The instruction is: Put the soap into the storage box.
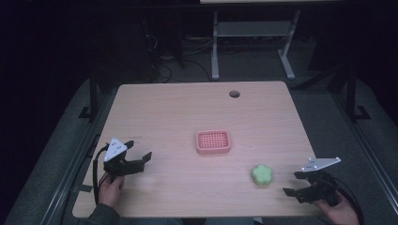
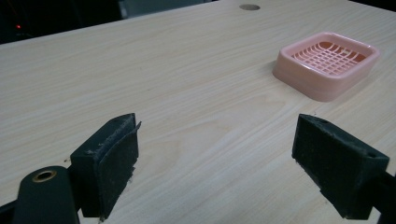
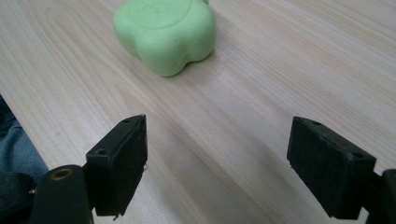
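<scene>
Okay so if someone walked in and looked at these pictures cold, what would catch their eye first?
Probably the two spots of colour on the pale wooden table: a pink slotted tray near the middle, and a green flower-shaped soap nearer the front right. After that, the black grippers at the near edge, the left gripper and the right gripper, both open and holding nothing, the right one close to the soap.
</scene>
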The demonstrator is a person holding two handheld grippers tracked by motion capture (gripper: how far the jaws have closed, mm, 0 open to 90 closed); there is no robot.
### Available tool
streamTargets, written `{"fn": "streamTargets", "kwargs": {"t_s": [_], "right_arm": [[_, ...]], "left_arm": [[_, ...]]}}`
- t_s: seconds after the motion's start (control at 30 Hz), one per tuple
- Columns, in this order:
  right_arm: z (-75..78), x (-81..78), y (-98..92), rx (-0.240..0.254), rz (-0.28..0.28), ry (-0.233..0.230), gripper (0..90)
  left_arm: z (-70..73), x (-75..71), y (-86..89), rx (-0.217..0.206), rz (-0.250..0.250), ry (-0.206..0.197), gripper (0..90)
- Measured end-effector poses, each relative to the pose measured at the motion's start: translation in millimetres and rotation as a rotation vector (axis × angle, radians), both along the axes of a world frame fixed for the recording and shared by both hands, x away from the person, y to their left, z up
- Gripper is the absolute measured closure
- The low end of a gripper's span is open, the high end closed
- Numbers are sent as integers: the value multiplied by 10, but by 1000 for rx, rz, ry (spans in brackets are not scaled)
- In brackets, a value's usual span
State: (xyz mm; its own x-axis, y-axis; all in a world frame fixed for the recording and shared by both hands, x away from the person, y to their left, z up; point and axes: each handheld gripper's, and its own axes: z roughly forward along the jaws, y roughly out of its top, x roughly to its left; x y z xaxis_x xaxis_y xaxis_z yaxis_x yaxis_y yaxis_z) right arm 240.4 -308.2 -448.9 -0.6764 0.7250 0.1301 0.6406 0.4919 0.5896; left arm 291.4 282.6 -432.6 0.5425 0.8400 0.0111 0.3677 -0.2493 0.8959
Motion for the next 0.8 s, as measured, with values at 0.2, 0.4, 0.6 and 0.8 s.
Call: {"fn": "streamTargets", "kwargs": {"t_s": [0.2, 0.4, 0.6, 0.8], "right_arm": [[27, -17, 9, -4, 15, -6, 194], [129, -9, 59, 1, 33, -23, 186], [197, 72, 144, -25, 59, -19, 176], [302, 153, 297, -64, 91, -13, 168]], "left_arm": [[4, -25, 0, 1, 0, -2, 143], [-2, -43, 2, 10, 1, -6, 143], [4, -44, 14, 9, 5, -7, 143], [9, -50, 24, 6, 5, -13, 143]]}}
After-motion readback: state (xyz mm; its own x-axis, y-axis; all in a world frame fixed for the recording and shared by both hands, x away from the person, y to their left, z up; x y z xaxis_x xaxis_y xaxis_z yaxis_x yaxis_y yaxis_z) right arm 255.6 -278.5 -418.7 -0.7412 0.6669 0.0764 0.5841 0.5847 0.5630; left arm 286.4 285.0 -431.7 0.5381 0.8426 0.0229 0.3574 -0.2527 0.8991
